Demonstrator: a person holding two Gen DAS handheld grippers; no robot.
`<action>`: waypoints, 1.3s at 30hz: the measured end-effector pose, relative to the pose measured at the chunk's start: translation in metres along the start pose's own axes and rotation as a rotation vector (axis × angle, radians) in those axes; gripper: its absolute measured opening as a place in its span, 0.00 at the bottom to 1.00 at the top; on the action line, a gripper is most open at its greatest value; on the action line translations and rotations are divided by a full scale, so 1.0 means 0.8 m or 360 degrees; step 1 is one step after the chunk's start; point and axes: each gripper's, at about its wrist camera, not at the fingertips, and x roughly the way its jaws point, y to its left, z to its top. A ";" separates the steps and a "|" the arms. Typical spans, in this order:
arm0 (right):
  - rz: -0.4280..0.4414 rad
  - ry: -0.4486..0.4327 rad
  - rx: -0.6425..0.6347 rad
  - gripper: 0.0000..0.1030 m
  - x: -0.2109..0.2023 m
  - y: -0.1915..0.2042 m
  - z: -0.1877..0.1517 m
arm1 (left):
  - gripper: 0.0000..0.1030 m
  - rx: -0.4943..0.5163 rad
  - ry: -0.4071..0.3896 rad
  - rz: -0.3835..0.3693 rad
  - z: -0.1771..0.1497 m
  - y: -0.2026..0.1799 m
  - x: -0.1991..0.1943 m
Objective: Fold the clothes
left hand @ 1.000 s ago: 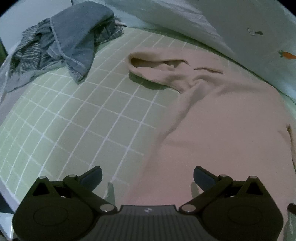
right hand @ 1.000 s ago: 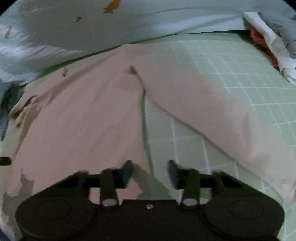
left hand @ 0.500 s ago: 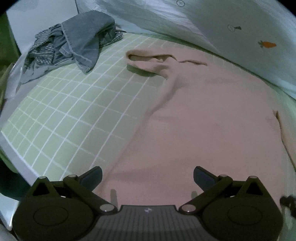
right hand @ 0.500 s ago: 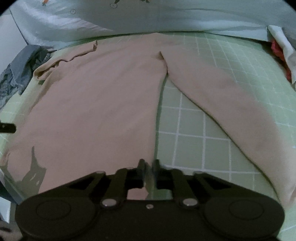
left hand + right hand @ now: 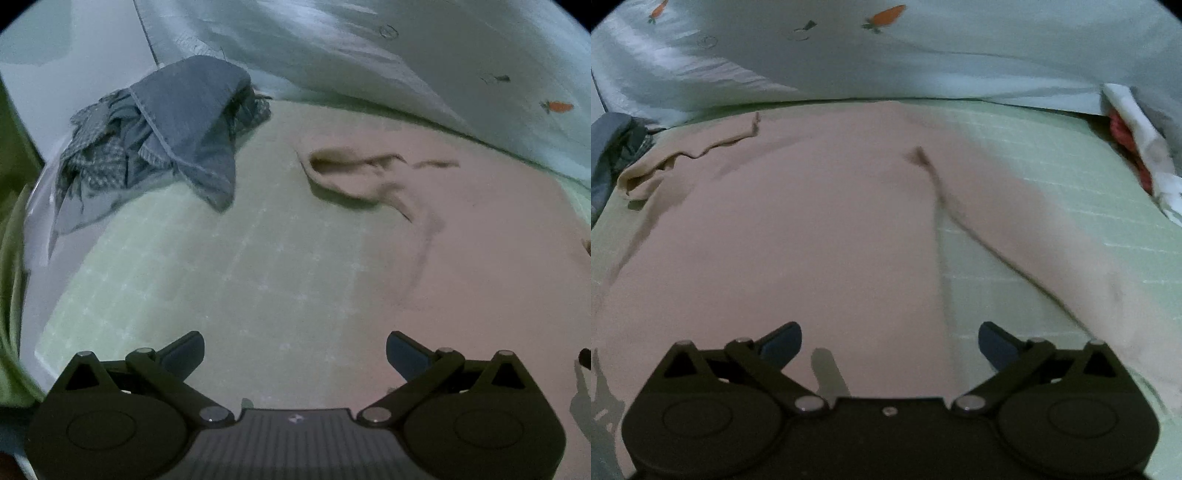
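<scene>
A pale pink long-sleeved top (image 5: 812,229) lies spread flat on the green checked sheet (image 5: 1052,177). Its right sleeve (image 5: 1052,258) stretches toward the lower right. Its left sleeve (image 5: 354,173) is bunched up at the far side of the left wrist view, where the top's body (image 5: 480,258) fills the right half. My left gripper (image 5: 295,350) is open and empty, above the sheet by the top's left edge. My right gripper (image 5: 890,343) is open and empty, above the top's lower body near its right edge.
A heap of grey and striped clothes (image 5: 166,140) lies at the far left corner of the bed. A pale quilt with carrot prints (image 5: 886,55) runs along the back. A white and red cloth (image 5: 1137,147) lies at the far right. The bed's left edge (image 5: 33,258) drops off.
My right gripper was shut half a second ago and has opened wide, holding nothing. My left gripper stays open and has shifted left, off the top's hem and over the sheet.
</scene>
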 end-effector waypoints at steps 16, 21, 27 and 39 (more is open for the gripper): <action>-0.0264 -0.0066 0.0335 1.00 0.056 0.064 0.041 | 1.00 0.0163 -0.0094 -0.0228 0.152 0.027 0.140; -0.0292 -0.0047 0.0380 1.00 0.058 0.066 0.046 | 0.98 0.0286 -0.0120 -0.0320 0.188 -0.010 0.179; -0.0323 0.0020 0.0433 1.00 0.061 0.067 0.054 | 0.64 0.0355 -0.0144 -0.0393 0.198 -0.034 0.200; -0.0350 -0.0044 0.0449 1.00 0.059 0.073 0.045 | 0.20 -0.0179 -0.0133 -0.0378 0.174 0.050 0.169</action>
